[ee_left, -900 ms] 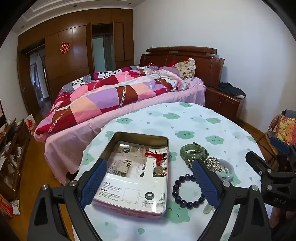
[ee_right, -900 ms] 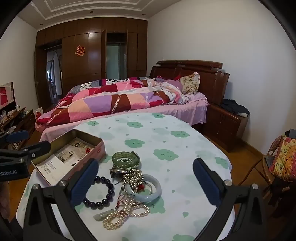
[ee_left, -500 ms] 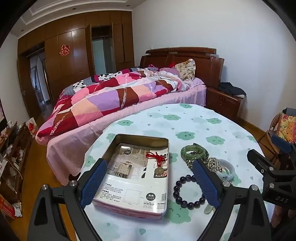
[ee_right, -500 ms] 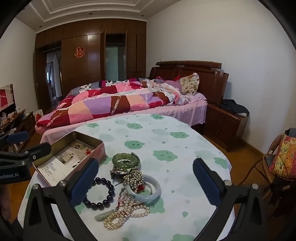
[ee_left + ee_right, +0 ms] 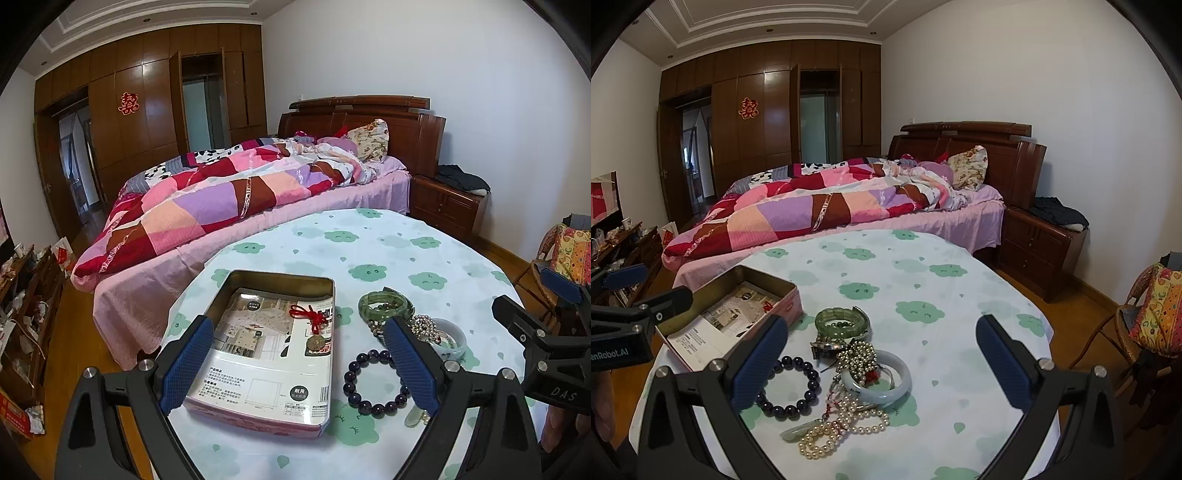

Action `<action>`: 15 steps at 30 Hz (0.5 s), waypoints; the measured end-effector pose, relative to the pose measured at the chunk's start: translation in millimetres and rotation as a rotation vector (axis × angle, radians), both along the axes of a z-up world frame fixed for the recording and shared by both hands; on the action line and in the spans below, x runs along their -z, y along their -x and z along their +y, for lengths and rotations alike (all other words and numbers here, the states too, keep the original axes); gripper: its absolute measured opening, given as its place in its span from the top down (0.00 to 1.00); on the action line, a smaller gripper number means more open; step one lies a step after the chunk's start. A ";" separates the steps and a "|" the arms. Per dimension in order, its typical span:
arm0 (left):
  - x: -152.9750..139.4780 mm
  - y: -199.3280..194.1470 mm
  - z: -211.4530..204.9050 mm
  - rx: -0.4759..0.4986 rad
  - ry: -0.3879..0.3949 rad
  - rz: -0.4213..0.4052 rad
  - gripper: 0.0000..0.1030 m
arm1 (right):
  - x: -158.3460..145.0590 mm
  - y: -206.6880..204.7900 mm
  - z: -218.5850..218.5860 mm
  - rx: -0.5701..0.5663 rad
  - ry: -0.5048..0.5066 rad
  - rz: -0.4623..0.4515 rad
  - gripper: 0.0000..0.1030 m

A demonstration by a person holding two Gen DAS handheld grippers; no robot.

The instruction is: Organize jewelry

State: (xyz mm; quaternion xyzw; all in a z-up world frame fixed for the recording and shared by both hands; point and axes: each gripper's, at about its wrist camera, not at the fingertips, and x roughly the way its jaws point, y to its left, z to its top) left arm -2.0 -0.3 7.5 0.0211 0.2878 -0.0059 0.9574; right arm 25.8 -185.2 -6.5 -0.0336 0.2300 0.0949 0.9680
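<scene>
- Change over the last second: almost nothing. Both views shift only slightly; no jewelry has moved. Reads as hover/aim, no pick committed.
- left claw (image 5: 297, 356): jaws spread wide, nothing between them, hanging over the tin box (image 5: 275, 347) and the dark bead bracelet (image 5: 375, 384).
- right claw (image 5: 882, 363): also wide and empty, hanging over the jewelry pile.
- Tin box: open, paper-lined, holds one coin pendant on a red knotted cord (image 5: 314, 330). Everything else is outside it, so the task looks to be at an early stage.
- Pile sits just right of the box: green jade bangles (image 5: 842, 323), dark bead bracelet, pale jade bangle (image 5: 877, 380), metal bead chain (image 5: 858, 356) draped into the pale bangle, pearl strand (image 5: 842, 424) nearest the camera, small jade pendant (image 5: 796, 432) at its left end.
- Judgement: the bead bracelet lies apart from the tangle, easiest next pick. Chain, pearls and pale bangle overlap; lifting one may drag the others.
- Surface (image 5: 923, 280): round, white cloth with green cloud print.
- Room: bedroom; bed (image 5: 827, 210) with patchwork quilt just behind the surface, wooden wardrobe wall (image 5: 757, 122), nightstand (image 5: 1039, 240) to the right.
</scene>
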 end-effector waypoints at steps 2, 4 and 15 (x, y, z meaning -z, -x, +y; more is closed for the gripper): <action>0.1 2.5 -5.3 -0.004 -0.006 -0.001 0.09 | -0.1 0.1 0.6 0.002 0.002 0.000 0.00; -0.7 2.5 -5.8 -0.004 -0.006 -0.003 0.09 | 0.6 -0.3 0.1 0.002 -0.001 -0.001 0.00; -0.5 2.3 -6.4 -0.003 -0.008 -0.004 0.09 | 0.8 3.6 -3.0 0.009 -0.016 -0.004 0.00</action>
